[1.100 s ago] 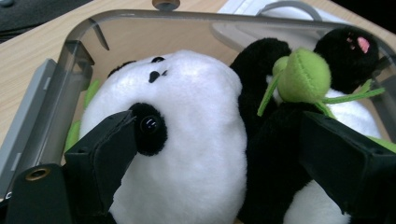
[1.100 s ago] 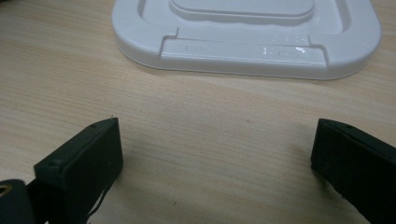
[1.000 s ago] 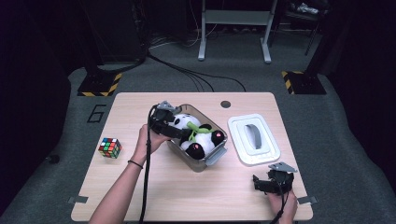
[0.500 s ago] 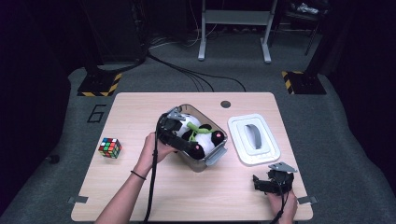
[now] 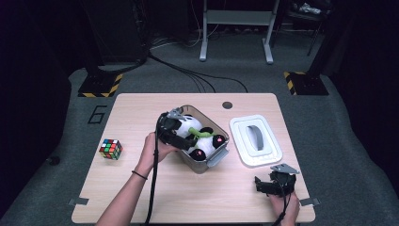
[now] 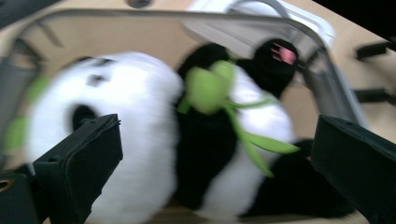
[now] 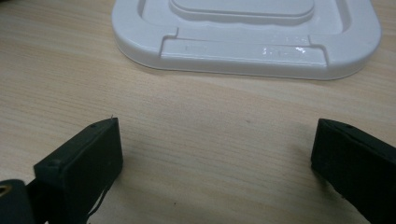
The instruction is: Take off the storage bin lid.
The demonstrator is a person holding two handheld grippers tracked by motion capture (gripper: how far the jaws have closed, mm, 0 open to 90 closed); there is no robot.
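A black-and-white plush panda (image 5: 197, 134) (image 6: 154, 140) with a green bamboo sprig (image 6: 219, 98) lies inside a clear plastic bin (image 5: 214, 160) at the table's middle. My left gripper (image 5: 181, 136) (image 6: 219, 172) reaches into the bin from its left side, open, its jaws standing wide on either side of the toy. The bin's white lid (image 5: 256, 140) (image 7: 247, 35) lies flat on the table to the right of the bin. My right gripper (image 5: 270, 185) (image 7: 219, 163) rests open near the front right edge, just short of the lid, with bare wood between its jaws.
A Rubik's cube (image 5: 111, 149) sits at the table's left side. A round cable hole (image 5: 227, 105) is at the table's back edge. Black cables trail from both grippers toward the front. Dark floor and stands surround the table (image 5: 141, 197).
My left gripper has moved right and down from the bin's left rim into the bin, over the panda. The right gripper has stayed still.
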